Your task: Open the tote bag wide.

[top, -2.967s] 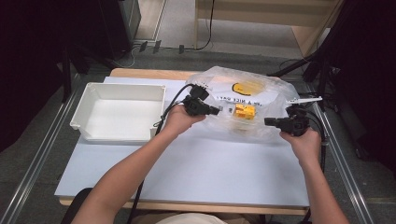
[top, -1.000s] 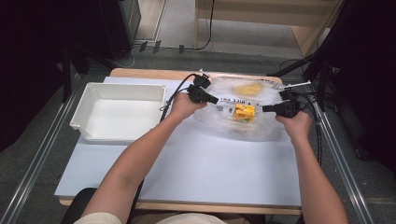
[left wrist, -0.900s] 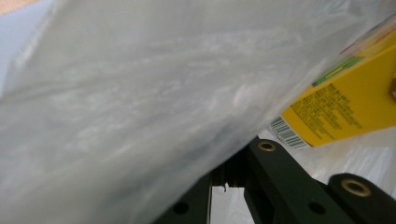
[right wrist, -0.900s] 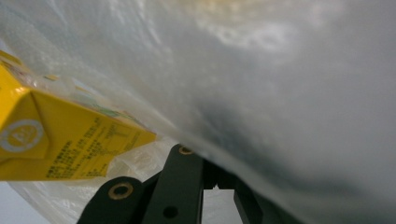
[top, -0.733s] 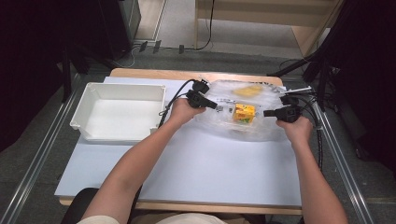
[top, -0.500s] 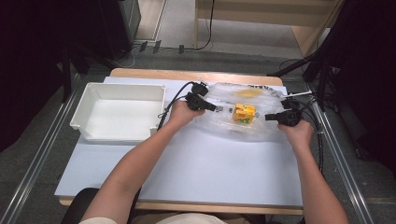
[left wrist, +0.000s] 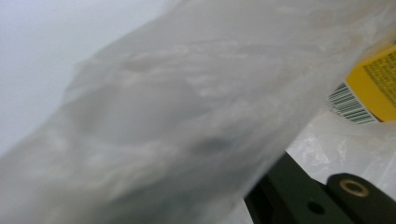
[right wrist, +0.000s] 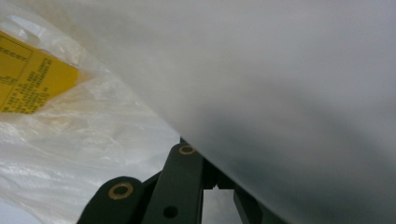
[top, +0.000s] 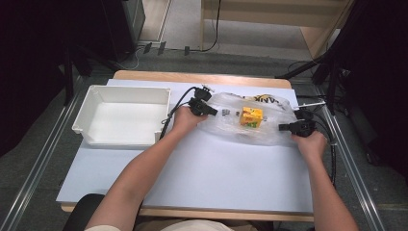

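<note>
Both grippers are clamped on the clear plastic bag (top: 250,126) right of centre in the high view, the left gripper (top: 215,111) pinching its left edge and the right gripper (top: 284,127) its right edge, with a yellow box (top: 251,117) inside and the white bin (top: 121,115) at left.

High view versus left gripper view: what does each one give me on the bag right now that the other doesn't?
High view: the white bin left of the plastic bag, and the left gripper and right gripper at the bag's opposite ends. Left gripper view: a barcode on the yellow box's side, with blurred film draped right over the camera. Both: the clear bag with the yellow box inside it.
</note>
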